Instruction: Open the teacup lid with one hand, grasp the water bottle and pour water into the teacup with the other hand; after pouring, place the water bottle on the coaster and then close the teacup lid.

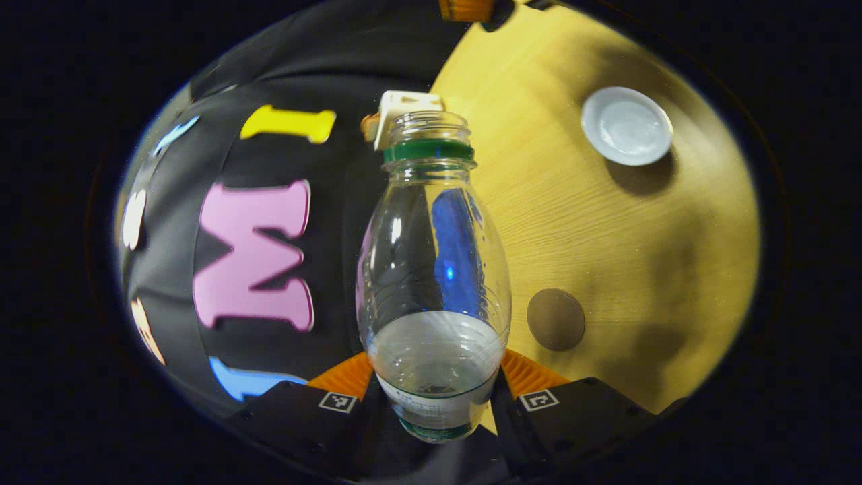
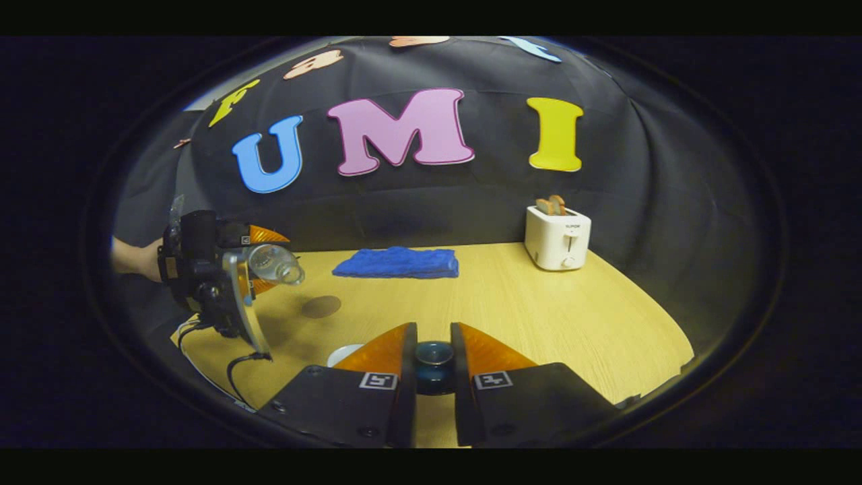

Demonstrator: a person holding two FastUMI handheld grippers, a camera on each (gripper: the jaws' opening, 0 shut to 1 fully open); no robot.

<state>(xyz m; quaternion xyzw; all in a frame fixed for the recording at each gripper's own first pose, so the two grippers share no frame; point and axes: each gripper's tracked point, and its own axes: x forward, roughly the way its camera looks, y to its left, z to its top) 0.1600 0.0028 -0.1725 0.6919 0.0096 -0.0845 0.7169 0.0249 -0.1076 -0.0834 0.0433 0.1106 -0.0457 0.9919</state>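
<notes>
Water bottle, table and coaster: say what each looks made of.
Water bottle: clear plastic, likely; the wall behind shows through it, and faint ribs ring its body. Table: pale wood or wood-look laminate, matt, with fine straight grain lines. Coaster: a flat, dull brown disc with no shine; cork, leather or felt, the look leaves it open.

A pale wood-grain worktop carries a folded blue cloth near the back wall and a white toaster with 2 slices of bread off to one side. A round brown coaster lies flat, well apart from a white teacup.
</notes>
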